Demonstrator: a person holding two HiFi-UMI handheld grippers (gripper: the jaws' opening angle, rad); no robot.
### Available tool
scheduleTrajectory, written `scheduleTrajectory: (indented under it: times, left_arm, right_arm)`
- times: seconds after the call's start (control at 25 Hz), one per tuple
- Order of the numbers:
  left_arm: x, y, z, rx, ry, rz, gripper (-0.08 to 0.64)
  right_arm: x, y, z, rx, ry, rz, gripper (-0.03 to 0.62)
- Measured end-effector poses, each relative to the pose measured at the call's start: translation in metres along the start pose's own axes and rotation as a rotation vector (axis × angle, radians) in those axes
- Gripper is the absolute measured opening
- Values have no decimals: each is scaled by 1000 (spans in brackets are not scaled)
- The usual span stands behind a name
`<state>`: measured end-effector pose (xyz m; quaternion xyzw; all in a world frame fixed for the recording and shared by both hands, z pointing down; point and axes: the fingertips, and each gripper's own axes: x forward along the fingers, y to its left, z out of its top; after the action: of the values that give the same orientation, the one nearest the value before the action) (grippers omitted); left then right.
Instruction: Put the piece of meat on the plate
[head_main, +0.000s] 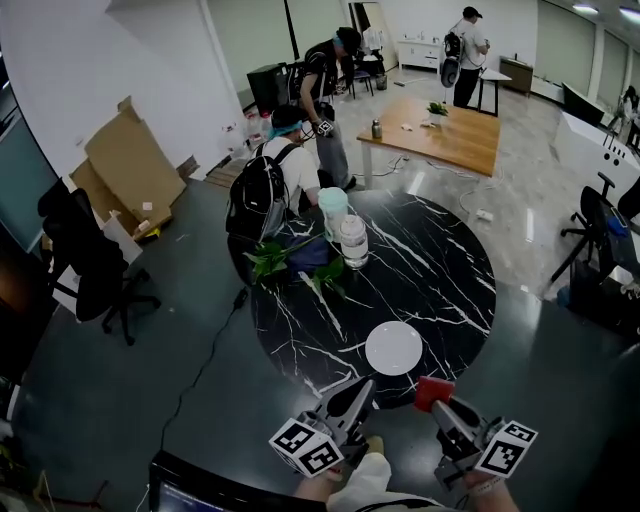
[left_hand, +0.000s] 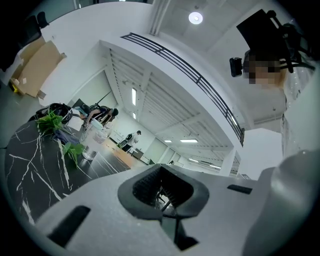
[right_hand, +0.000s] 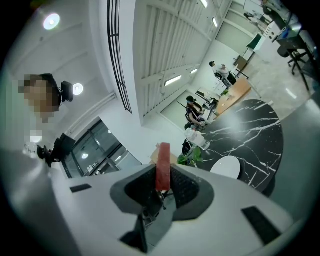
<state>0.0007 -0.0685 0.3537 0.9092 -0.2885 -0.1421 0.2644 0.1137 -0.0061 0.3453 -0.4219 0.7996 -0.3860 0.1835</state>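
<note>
Open marble tabletop (head_main: 440, 270) all round the white plate (head_main: 393, 348); jars (head_main: 353, 242) and leafy plant (head_main: 270, 262) well beyond

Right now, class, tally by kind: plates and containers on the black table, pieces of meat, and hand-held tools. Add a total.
Plates: 1, the white plate
Containers: 2, the clear jar and the pale teal container
Pieces of meat: 1, the piece of meat
Tools: 2, the left tool and the right tool
Total: 6
</note>
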Motion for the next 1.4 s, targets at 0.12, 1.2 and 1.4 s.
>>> scheduleTrajectory:
  times: [0.12,1.2,1.4]
  left_arm:
    - [13,21,10,-3,5,0,8]
    - [64,124,-25,-27,48,93,8]
    - [72,140,-40,-24,41,121,8]
  right_arm:
    - [22,-9,9,2,-2,-9,86]
    - [105,-110,-5,58,163,-88,86]
    - [117,-129,-20,82,212,-80,86]
